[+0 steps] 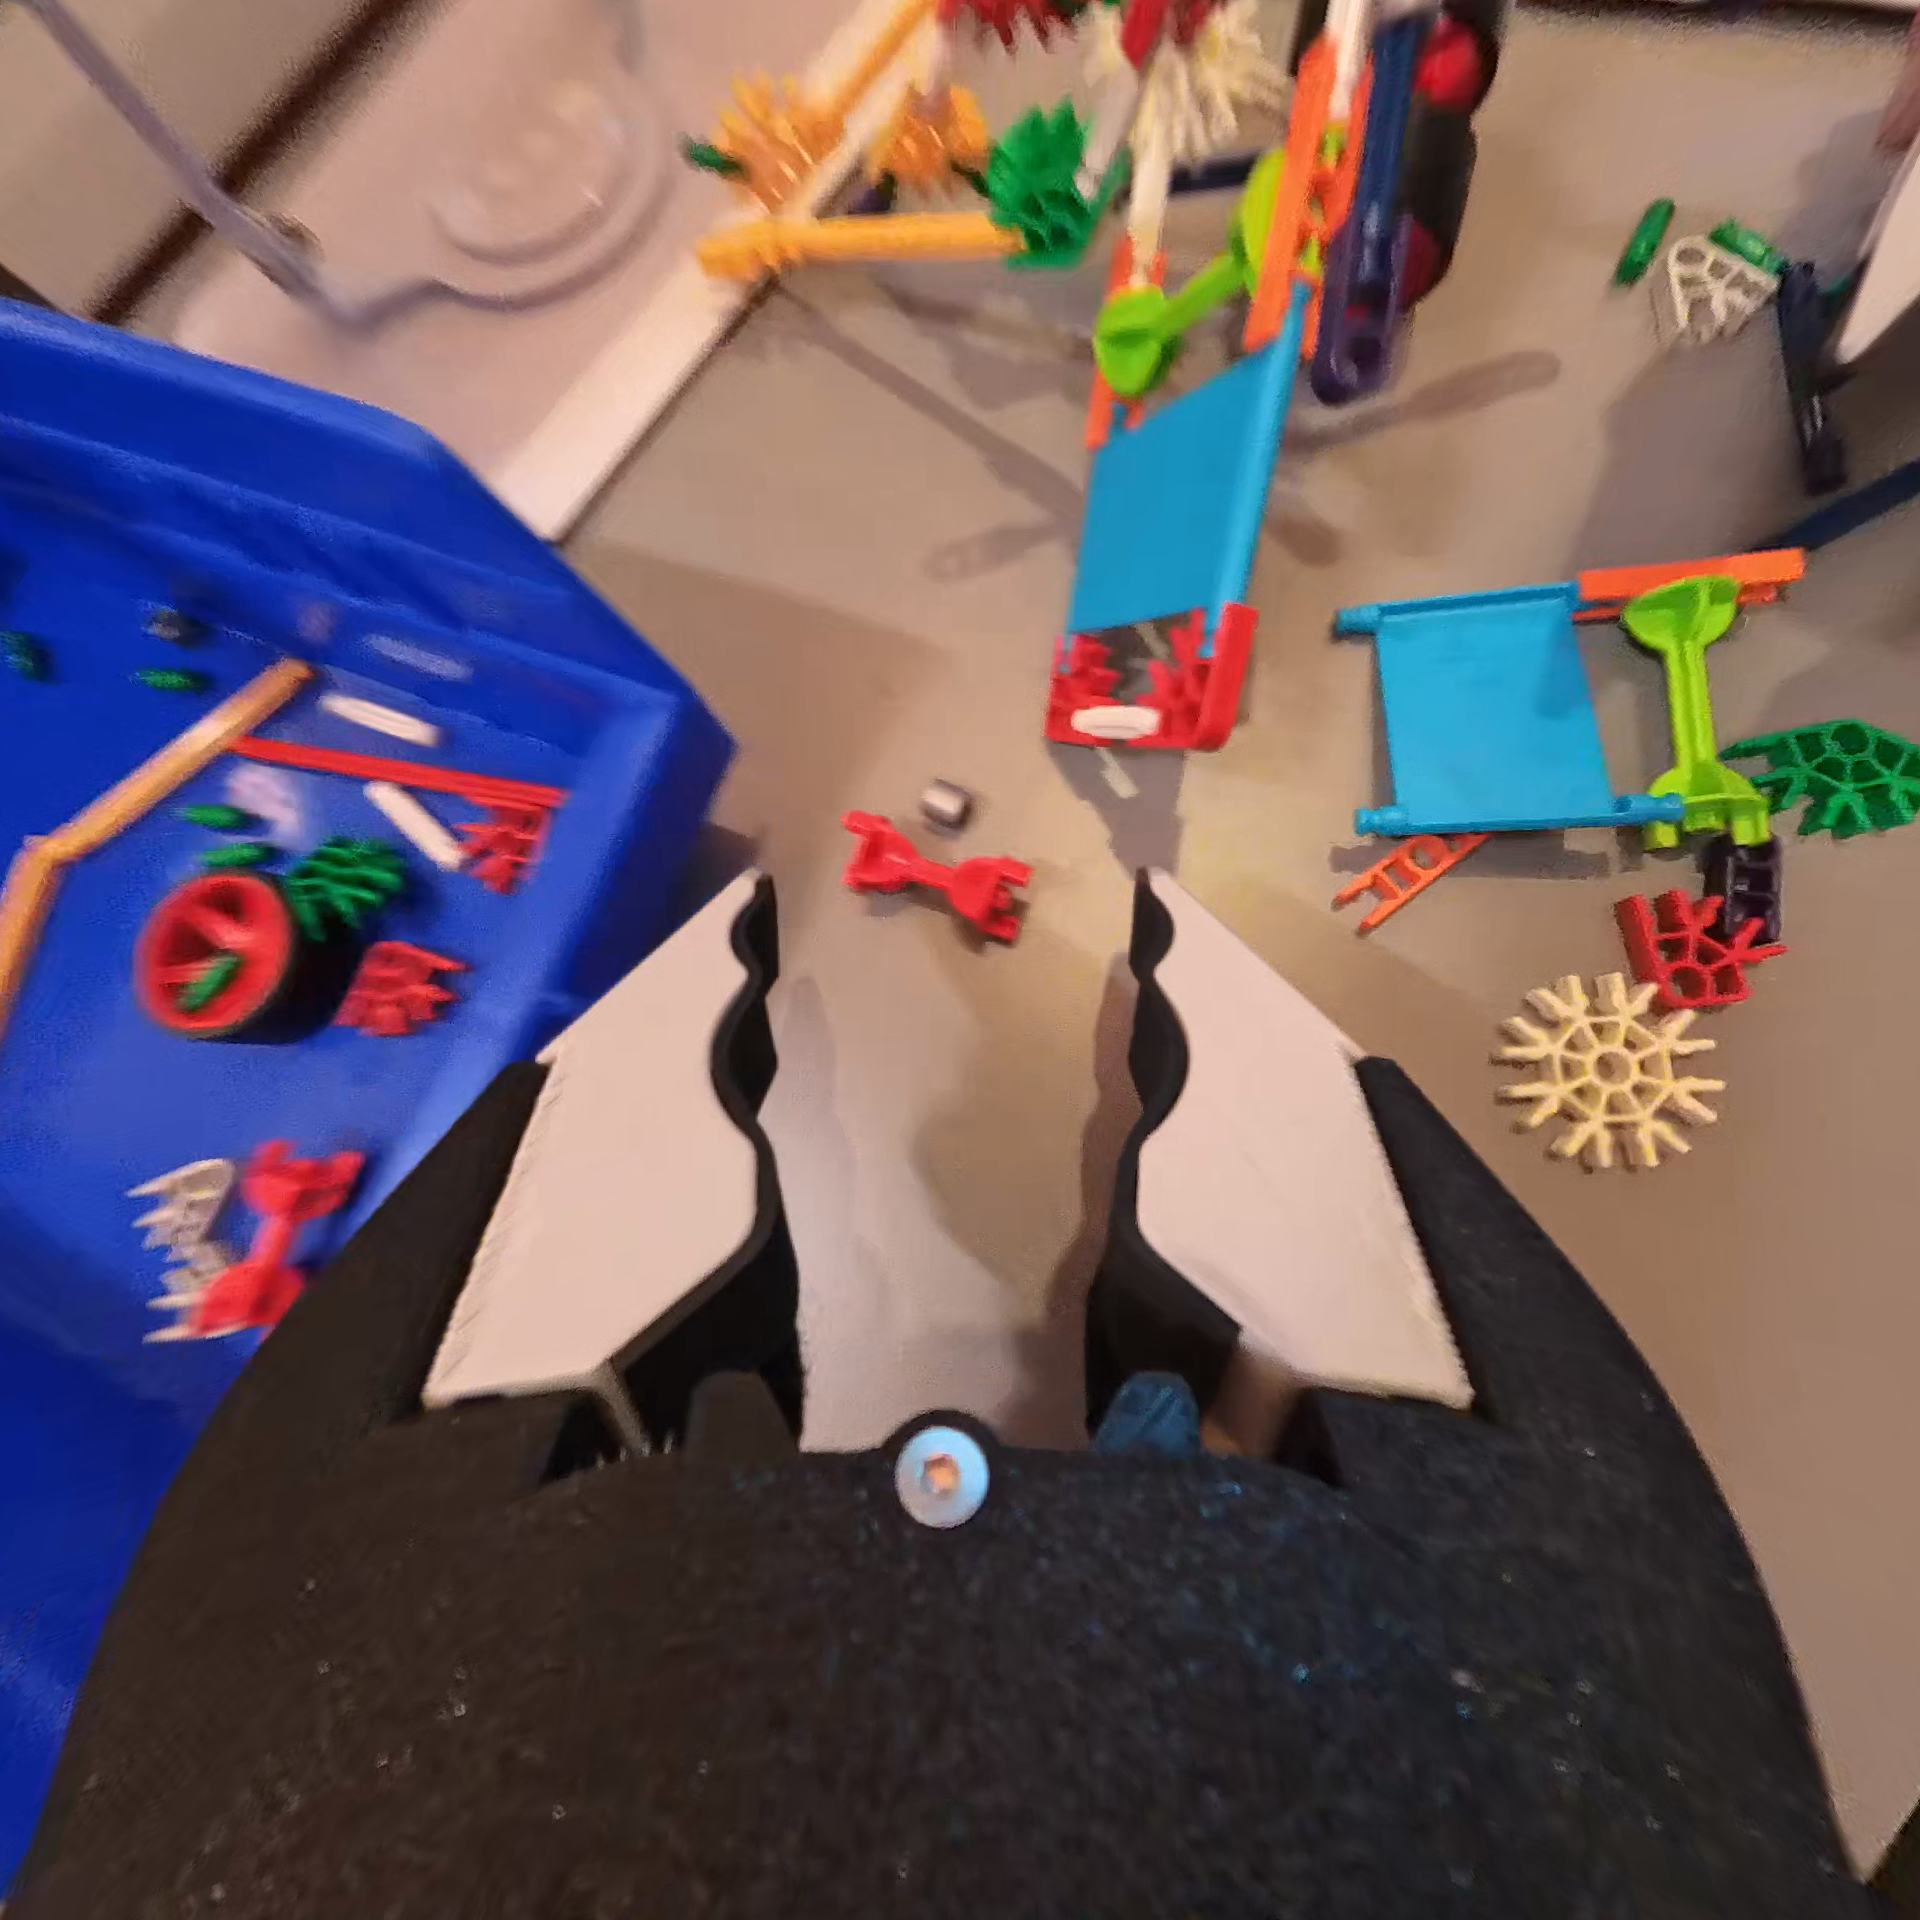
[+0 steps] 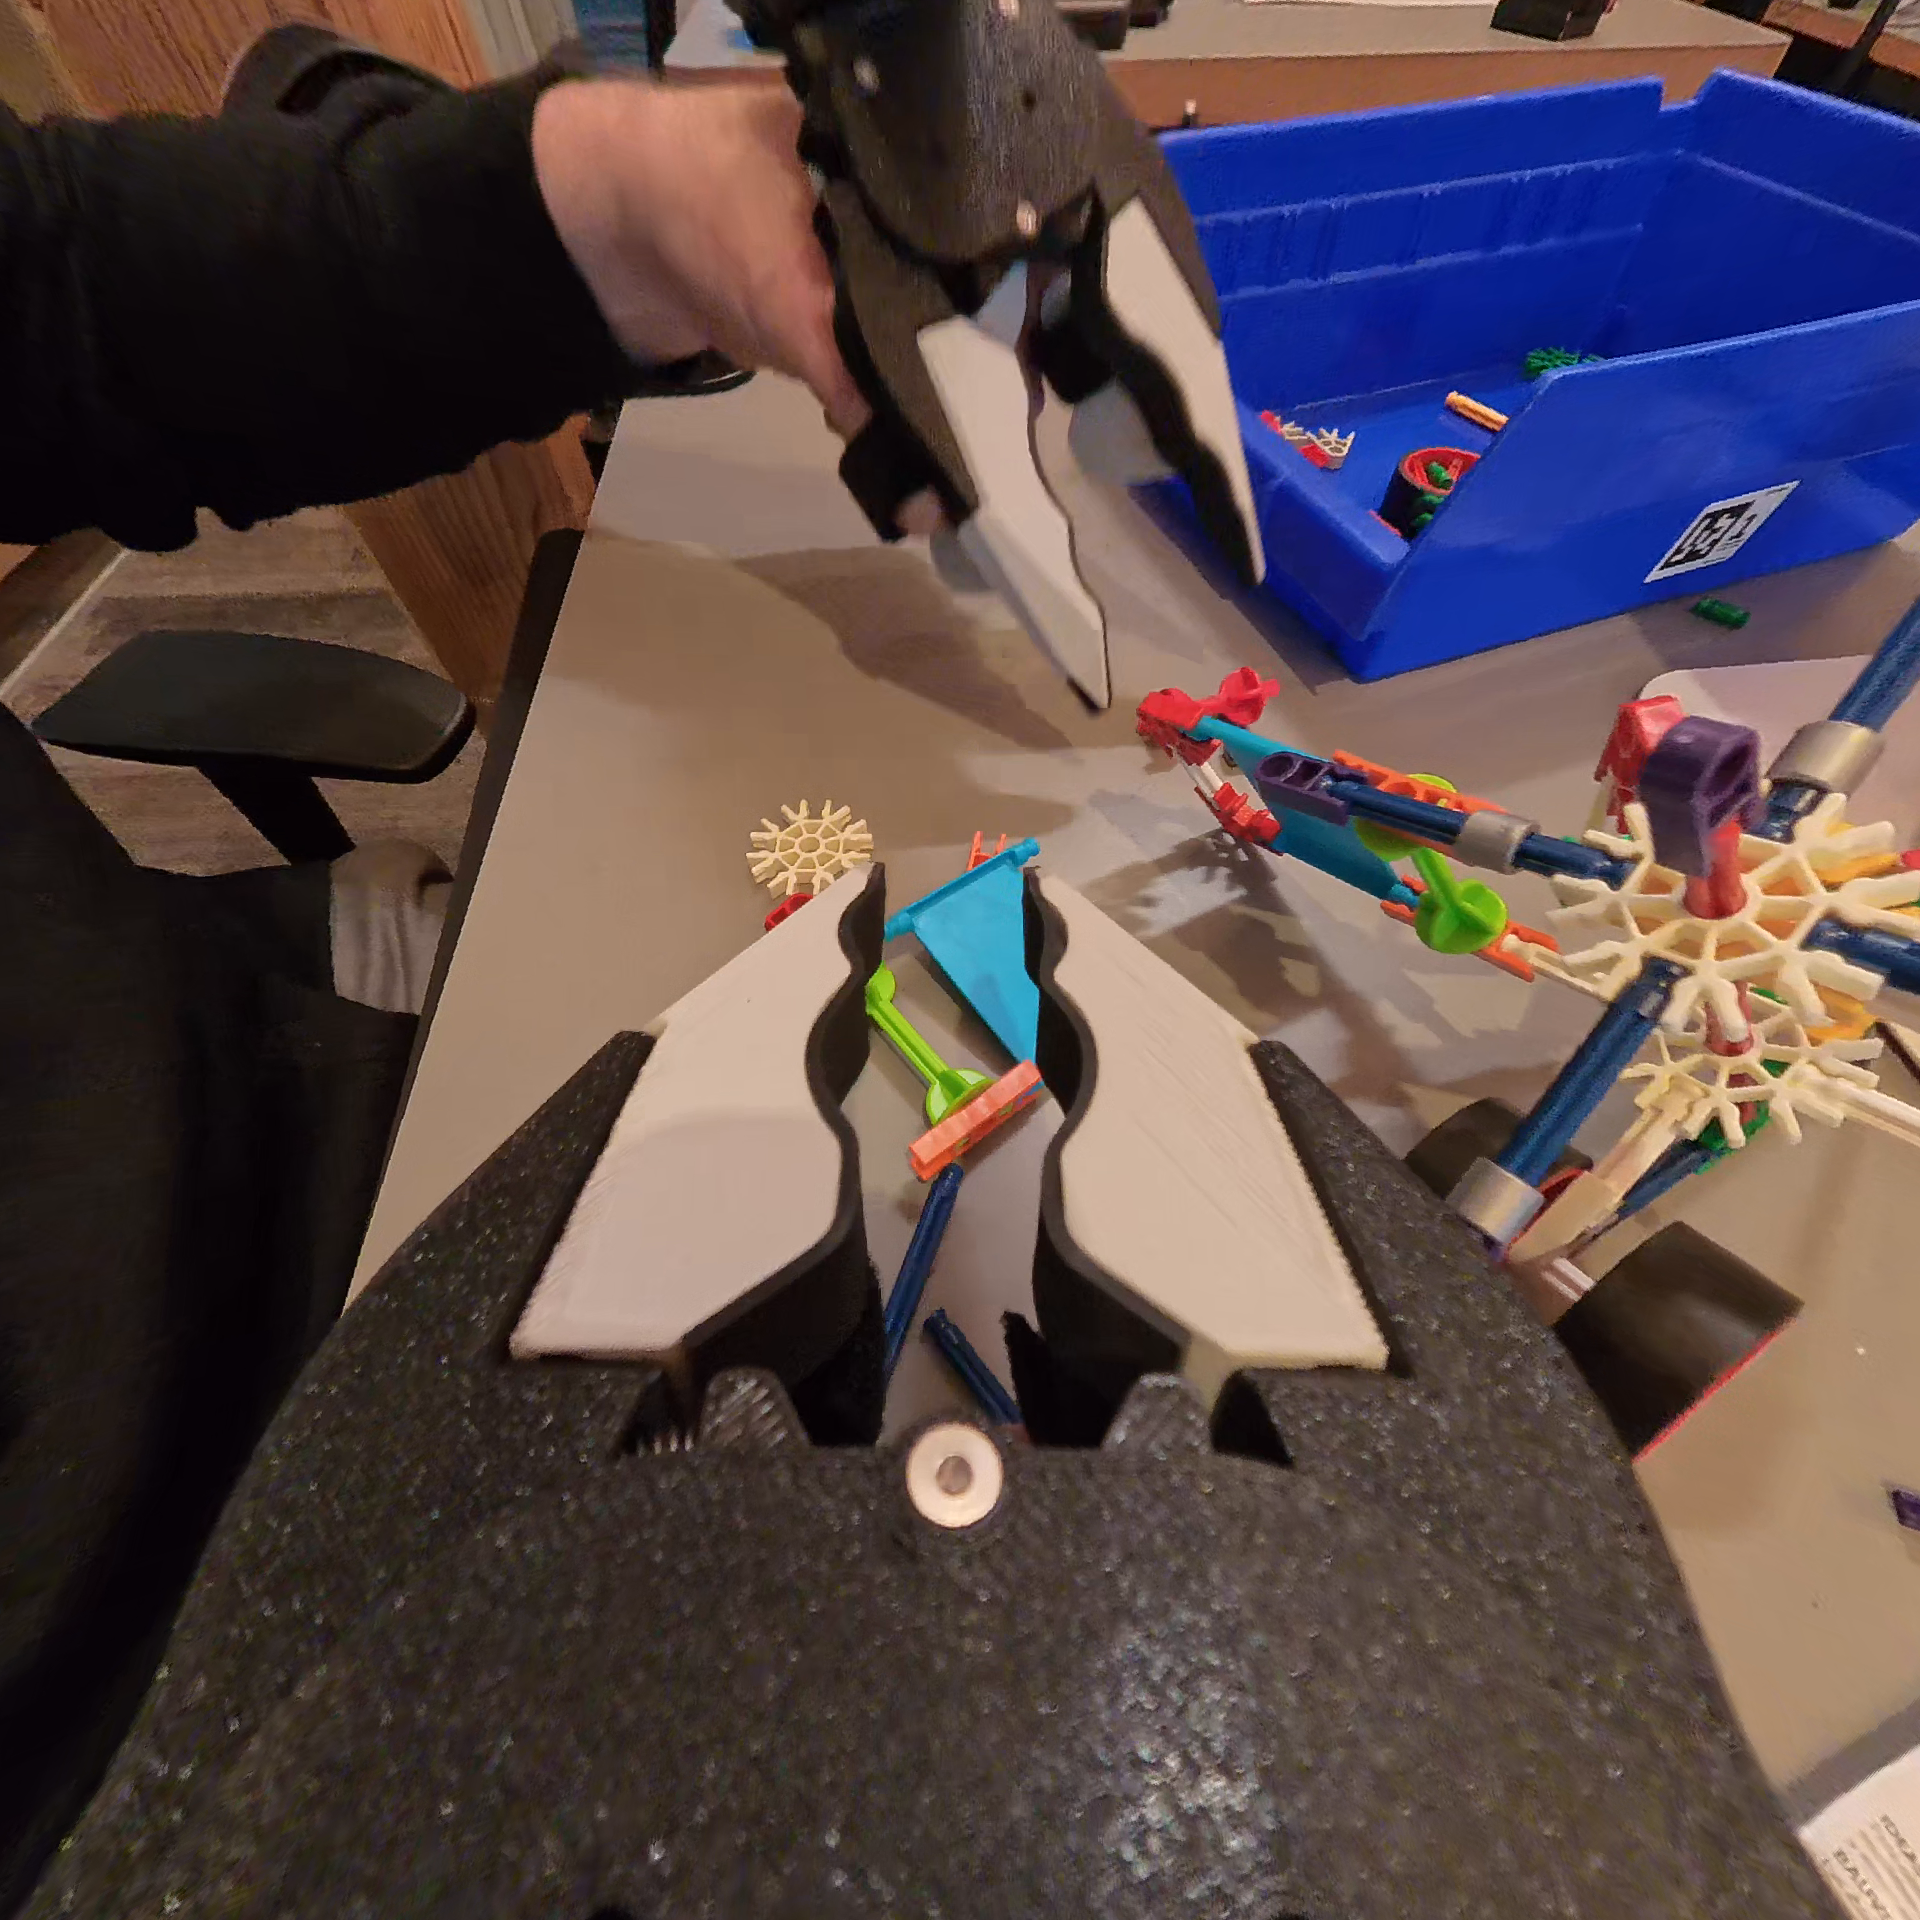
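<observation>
While both tongs hang above the table (image 1: 1455,1351), I log each as spread and empty. My left tongs (image 1: 951,894) gape over bare table, nearest a red connector (image 1: 935,878) just ahead of the tips, with a small grey spacer (image 1: 948,805) just beyond it. The blue bin (image 1: 312,727) sits to their left, by the table's edge, holding loose red, green and white pieces. From the right wrist view the left tongs (image 2: 1174,634) are held in a hand (image 2: 686,239), tips pointing down near the bin (image 2: 1558,312). My right tongs (image 2: 956,883) hover over a blue panel (image 2: 987,945) joined to a green rod (image 2: 914,1039) and orange strip (image 2: 977,1117); contact cannot be told. A white snowflake piece (image 2: 810,844) lies near the table's left edge. A wheel model (image 2: 1714,935) stands at right.
</observation>
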{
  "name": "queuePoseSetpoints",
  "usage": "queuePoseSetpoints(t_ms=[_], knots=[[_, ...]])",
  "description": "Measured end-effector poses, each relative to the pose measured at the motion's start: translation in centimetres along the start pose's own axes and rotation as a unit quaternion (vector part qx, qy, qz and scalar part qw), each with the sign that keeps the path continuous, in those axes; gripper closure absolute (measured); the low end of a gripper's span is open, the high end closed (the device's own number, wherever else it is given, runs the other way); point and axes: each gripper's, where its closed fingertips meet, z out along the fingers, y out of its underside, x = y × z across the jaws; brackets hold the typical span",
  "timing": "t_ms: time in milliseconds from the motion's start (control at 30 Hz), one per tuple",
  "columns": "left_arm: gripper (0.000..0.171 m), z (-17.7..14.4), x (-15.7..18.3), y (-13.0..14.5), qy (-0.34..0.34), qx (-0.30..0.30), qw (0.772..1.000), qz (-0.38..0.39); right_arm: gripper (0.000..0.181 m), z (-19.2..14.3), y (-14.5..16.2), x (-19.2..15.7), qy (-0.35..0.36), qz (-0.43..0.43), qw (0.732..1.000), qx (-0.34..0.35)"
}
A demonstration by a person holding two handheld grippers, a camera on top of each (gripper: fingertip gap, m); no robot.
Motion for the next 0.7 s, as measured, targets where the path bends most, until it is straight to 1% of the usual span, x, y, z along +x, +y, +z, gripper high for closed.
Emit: queuePoseSetpoints(t_ms=[33, 100, 167, 200, 267, 300, 367, 433, 533, 633, 700], knots=[[0.108, 0.9, 0.6, 0.4, 0.006, -0.007, 1.0, -0.012, 0.157, 0.1, 0.1, -0.1, 0.0, -0.001, 1.0, -0.003], [0.119, 1.9, 1.0, 0.3, 0.006, 0.001, 0.999, -0.038, 0.156, 0.0, 0.2, 0.0, 0.003, -0.001, 1.0, -0.003], [0.122, 3.0, 1.3, 0.3, 0.014, -0.003, 0.998, -0.058, 0.157, -0.2, 0.0, 0.1, 0.004, 0.002, 1.0, 0.003], [0.129, 3.5, 1.3, 0.4, 0.007, -0.009, 0.998, -0.057, 0.157, -0.3, -0.1, 0.1, 0.005, 0.002, 1.0, 0.006], [0.154, 4.1, 1.4, 0.0, 0.006, -0.003, 0.998, -0.06, 0.157, -0.4, -0.2, 0.2, 0.006, 0.003, 1.0, 0.007], [0.157, 4.3, 1.4, -0.1, 0.006, 0.001, 0.998, -0.061, 0.157, -0.4, -0.2, 0.2, 0.006, 0.002, 1.0, 0.007], [0.158, 4.2, 1.5, -0.2, 0.001, 0.004, 0.999, -0.049, 0.158, -0.4, -0.1, 0.2, 0.007, 0.002, 1.0, 0.006], [0.161, 3.4, 1.2, -0.3, -0.011, 0.012, 0.999, -0.037, 0.158, -0.5, -0.2, 0.2, 0.007, 0.001, 1.0, 0.005], [0.16, 0.3, -0.4, -1.4, -0.037, 0.036, 0.998, -0.023, 0.158, -0.8, 0.0, 0.2, 0.007, 0.0, 1.0, 0.005], [0.16, -3.4, -4.7, -2.7, -0.089, 0.05, 0.995, -0.018, 0.159, -1.0, -0.1, 0.2, 0.005, 0.001, 1.0, 0.007], [0.159, -4.9, -8.2, -3.3, -0.124, 0.058, 0.99, -0.03, 0.159, -1.0, -0.2, 0.1, 0.005, -0.001, 1.0, 0.009]])
